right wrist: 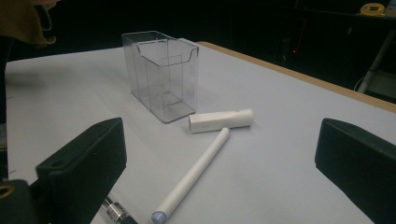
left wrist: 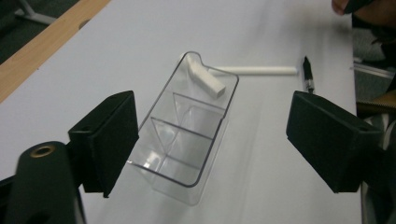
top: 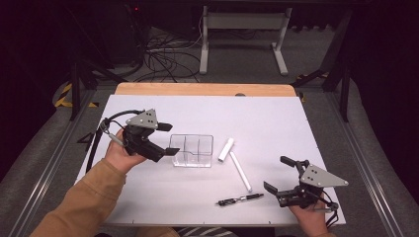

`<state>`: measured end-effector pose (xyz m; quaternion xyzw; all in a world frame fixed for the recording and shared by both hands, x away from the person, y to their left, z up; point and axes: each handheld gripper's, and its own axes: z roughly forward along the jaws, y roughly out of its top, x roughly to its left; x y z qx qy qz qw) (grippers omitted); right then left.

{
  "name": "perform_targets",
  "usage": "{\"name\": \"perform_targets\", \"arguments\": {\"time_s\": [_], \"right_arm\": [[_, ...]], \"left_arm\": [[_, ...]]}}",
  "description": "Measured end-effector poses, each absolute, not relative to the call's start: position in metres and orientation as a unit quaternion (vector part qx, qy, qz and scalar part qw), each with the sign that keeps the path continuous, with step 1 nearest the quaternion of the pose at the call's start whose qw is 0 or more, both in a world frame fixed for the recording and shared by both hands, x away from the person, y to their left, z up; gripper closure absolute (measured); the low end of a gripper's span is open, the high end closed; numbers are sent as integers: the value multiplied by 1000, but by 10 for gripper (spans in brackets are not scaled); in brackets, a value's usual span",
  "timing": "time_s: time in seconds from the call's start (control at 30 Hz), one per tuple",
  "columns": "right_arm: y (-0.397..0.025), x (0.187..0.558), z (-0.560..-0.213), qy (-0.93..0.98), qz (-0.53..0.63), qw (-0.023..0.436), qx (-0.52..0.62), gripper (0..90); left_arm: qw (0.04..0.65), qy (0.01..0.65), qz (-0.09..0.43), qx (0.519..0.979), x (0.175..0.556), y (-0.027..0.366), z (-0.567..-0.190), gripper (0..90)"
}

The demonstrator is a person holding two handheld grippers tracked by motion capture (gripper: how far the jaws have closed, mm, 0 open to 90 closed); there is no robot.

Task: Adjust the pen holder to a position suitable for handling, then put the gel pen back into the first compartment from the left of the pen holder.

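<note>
White tabletop (top: 276,123); left claw (top: 168,139) gapes beside unlabelled clear organizer (top: 192,150).

— Surface?
— White tabletop (top: 148,197), wooden strip along its far edge.
— Items resting on it?
— Clear divided organizer (top: 192,150) near the centre; short white tube (top: 226,149) just right of it; long white tube (top: 240,171) beside that; black pen (top: 239,199) toward the near edge.
</note>
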<state>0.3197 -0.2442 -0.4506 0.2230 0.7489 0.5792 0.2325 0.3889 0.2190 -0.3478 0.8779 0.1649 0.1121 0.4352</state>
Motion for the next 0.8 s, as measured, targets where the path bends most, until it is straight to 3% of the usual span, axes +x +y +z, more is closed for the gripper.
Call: {"name": "perform_targets", "arguments": {"time_s": [0.27,0.57,0.8], "right_arm": [[-246,323,-453,738,569,237,273,0],[-248,326,-451,724,576,230,303,0],[-256,326,-451,726,570,235,306,54]], "left_arm": [[483,184,98,851,375,210,-347,87],[498,185,87,843,368,190,-352,51],[502,185,75,842,364,171,-357,32]]}}
